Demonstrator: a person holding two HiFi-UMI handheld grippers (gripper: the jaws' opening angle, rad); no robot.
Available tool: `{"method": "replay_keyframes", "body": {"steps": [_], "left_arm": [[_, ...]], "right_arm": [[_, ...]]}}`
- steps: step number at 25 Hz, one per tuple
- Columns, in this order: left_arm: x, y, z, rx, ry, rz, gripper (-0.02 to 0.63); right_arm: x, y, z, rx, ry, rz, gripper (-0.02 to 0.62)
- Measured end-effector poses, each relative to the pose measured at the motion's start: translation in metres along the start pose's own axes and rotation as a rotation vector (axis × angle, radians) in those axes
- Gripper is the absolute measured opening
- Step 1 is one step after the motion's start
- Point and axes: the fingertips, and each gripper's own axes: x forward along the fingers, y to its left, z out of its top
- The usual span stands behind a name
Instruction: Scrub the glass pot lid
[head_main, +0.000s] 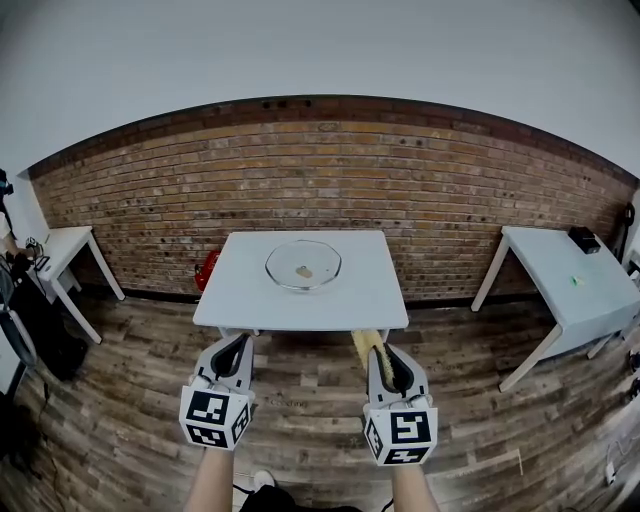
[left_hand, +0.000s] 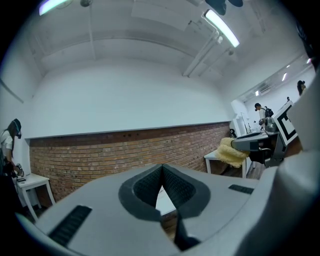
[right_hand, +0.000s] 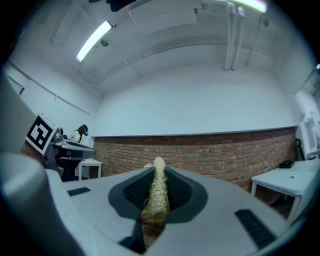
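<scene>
The glass pot lid (head_main: 303, 265) lies flat on the small white table (head_main: 370, 300) against the brick wall, with a brownish smear at its middle. My left gripper (head_main: 236, 348) hangs just short of the table's near edge, jaws shut with nothing between them (left_hand: 162, 172). My right gripper (head_main: 383, 352) is level with it on the right and is shut on a yellow sponge (head_main: 366, 344), which stands edge-on between the pads (right_hand: 157, 192). In the left gripper view the sponge (left_hand: 231, 152) shows at the right, sticking out of the other gripper.
A white table (head_main: 565, 280) with a small dark box (head_main: 583, 238) stands at the right, another white table (head_main: 60, 250) at the left. A red object (head_main: 207, 268) sits on the floor behind the middle table. People stand far off in both gripper views.
</scene>
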Motion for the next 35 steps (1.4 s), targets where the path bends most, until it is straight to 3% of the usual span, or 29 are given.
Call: {"method": "replay_keyframes", "body": {"steps": [8,19,35], "left_arm": [[0.039,0.016,-0.016,0.004,0.011,-0.021,0.011],[0.124,0.083,-0.037,-0.007,-0.001,-0.051,0.011],[0.179,0.132,-0.070,-0.049,0.036,-0.043,0.011]], "right_arm": [[0.037,-0.006,-0.011,-0.006,0.000,-0.012,0.058],[0.139,-0.004,-0.024,-0.014,-0.007,-0.043,0.058],[0.221,0.011,-0.047,-0.015,0.042,-0.028,0.058]]}}
